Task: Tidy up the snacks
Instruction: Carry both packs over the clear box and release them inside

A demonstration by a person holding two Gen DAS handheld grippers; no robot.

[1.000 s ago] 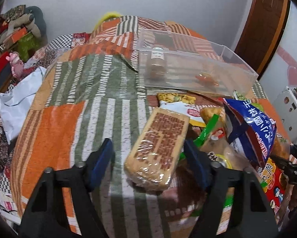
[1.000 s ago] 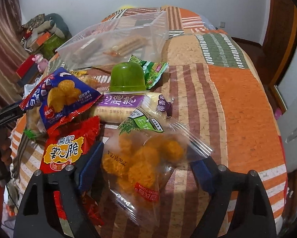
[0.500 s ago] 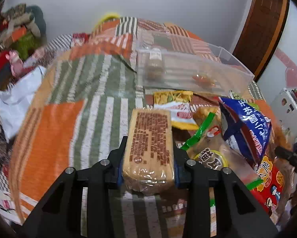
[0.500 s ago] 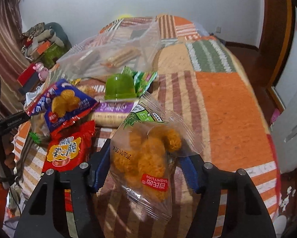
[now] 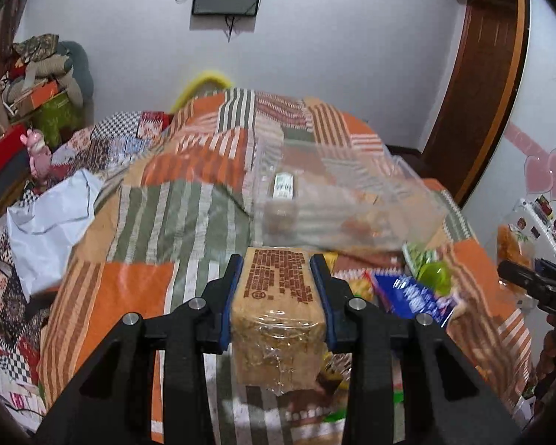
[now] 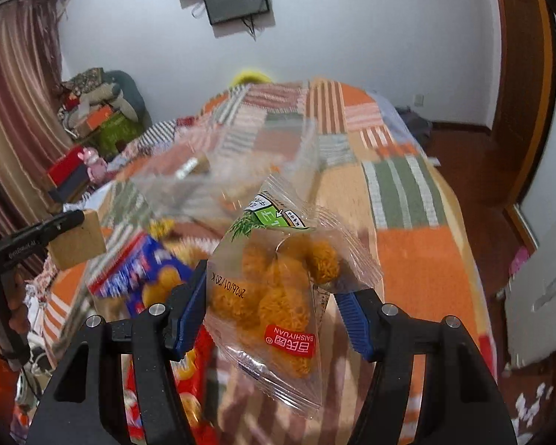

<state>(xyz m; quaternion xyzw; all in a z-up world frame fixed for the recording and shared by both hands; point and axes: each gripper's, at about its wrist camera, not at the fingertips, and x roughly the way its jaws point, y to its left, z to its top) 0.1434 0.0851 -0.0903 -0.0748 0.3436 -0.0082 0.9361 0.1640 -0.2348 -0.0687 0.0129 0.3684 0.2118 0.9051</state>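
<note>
My left gripper (image 5: 278,270) is shut on a tan wrapped biscuit pack (image 5: 278,296) with brown print and holds it above the bed. My right gripper (image 6: 274,289) is shut on a clear bag of orange fried snack balls (image 6: 278,293), lifted off the bed. A clear plastic bin (image 5: 337,207) with a few snacks inside lies ahead on the patchwork quilt; it also shows blurred in the right wrist view (image 6: 233,170). Loose snacks lie below: a blue bag (image 5: 411,293), a green jelly cup (image 5: 435,272), a red bag (image 6: 181,367).
The quilt-covered bed (image 5: 148,215) fills the middle. A white bag (image 5: 51,218) and piled boxes lie at the left. A wooden door (image 5: 478,85) stands at the right. The other gripper shows at the right edge (image 5: 537,289) and, in the right wrist view, at the left edge (image 6: 33,241).
Both grippers closed on their packs, the biscuit pack on the left and the snack-ball bag on the right, and have lifted them up off the bed.
</note>
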